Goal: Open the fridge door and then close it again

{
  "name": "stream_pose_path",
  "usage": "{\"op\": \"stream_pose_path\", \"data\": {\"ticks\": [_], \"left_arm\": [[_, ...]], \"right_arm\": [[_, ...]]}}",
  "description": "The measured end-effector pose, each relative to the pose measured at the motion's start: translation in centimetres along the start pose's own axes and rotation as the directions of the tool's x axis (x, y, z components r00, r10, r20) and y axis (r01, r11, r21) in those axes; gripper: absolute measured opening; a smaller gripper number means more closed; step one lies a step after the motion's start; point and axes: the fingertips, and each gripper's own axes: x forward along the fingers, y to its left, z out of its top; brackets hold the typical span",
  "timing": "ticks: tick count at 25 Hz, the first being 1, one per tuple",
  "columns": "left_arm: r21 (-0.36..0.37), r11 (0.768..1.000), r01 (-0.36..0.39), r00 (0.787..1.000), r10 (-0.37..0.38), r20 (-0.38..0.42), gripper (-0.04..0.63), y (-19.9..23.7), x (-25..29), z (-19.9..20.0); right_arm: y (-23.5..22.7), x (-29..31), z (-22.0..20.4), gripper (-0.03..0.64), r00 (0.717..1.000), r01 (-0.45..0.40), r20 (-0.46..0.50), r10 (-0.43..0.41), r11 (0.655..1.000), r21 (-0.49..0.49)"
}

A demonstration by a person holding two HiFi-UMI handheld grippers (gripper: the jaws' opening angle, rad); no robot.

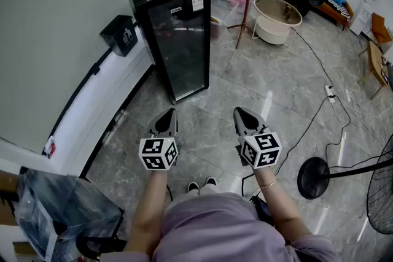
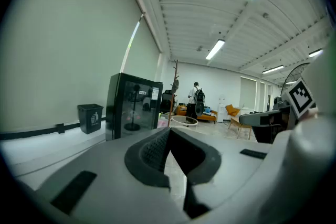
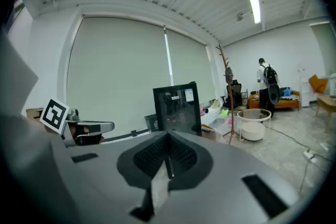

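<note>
I held my two tools side by side in front of me, low over the grey floor [image 1: 245,89]. My left gripper [image 1: 169,112] had its jaws shut tight, with nothing between them. My right gripper [image 1: 241,112] was shut too, and it held nothing. In the head view both tips pointed up toward 12 o'clock, and neither touched the fridge.

The fridge [image 1: 175,34] was well apart from my tools, at about 11 o'clock from them. It was a tall black box that stood straight up on the floor, so its long side ran from floor to top. Its glass door was shut flat against the front. The door faced back toward me, toward about 5 o'clock in the head view. Two small labels sat near the top of the door.

A dark bin [image 1: 120,34] sat on the low white ledge just beside the fridge, at its 9 o'clock. A white tub [image 1: 277,18] stood on the floor at the fridge's 3 o'clock, with a thin wooden stand [image 1: 245,3] between them.

In the left gripper view the fridge [image 2: 131,107] was at 10 o'clock above my closed left jaws. In the right gripper view it [image 3: 178,107] stood at 12 o'clock, right over my closed right jaws. A person [image 3: 265,81] stood far off at the back of the room.
</note>
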Motion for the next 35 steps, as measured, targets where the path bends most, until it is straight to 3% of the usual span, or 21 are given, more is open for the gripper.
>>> {"op": "stream_pose_path", "data": {"ticks": [9, 12, 15, 23, 35], "left_arm": [[-0.021, 1.0, 0.001, 1.0, 0.0, 0.015, 0.003, -1.0, 0.1, 0.3], [-0.029, 1.0, -0.011, 1.0, 0.012, 0.028, 0.059, -0.6, -0.1, 0.7], [-0.02, 1.0, -0.024, 0.999, 0.024, 0.024, 0.124, -0.3, -0.1, 0.9], [0.012, 0.999, -0.041, 0.999, 0.041, -0.018, 0.162, 1.5, 0.8, 0.3], [-0.051, 0.996, -0.073, 0.997, 0.072, -0.027, 0.164, 11.8, 10.0, 1.3]], "right_arm": [[-1.1, -0.6, 0.6, 0.004, 0.999, -0.007, 0.035, 0.006, 1.0, 0.026], [-1.4, -0.6, 0.9, 0.006, 0.999, -0.005, 0.042, 0.004, 1.0, 0.021], [-1.6, -0.3, 1.2, 0.053, 0.999, -0.009, 0.046, 0.008, 1.0, 0.018], [-1.5, 2.7, 1.4, 0.18, 0.999, -0.04, 0.032, 0.039, 0.998, 0.056], [-1.9, 15.8, 3.2, 0.253, 0.998, -0.063, 0.007, 0.063, 0.996, 0.055]]}}
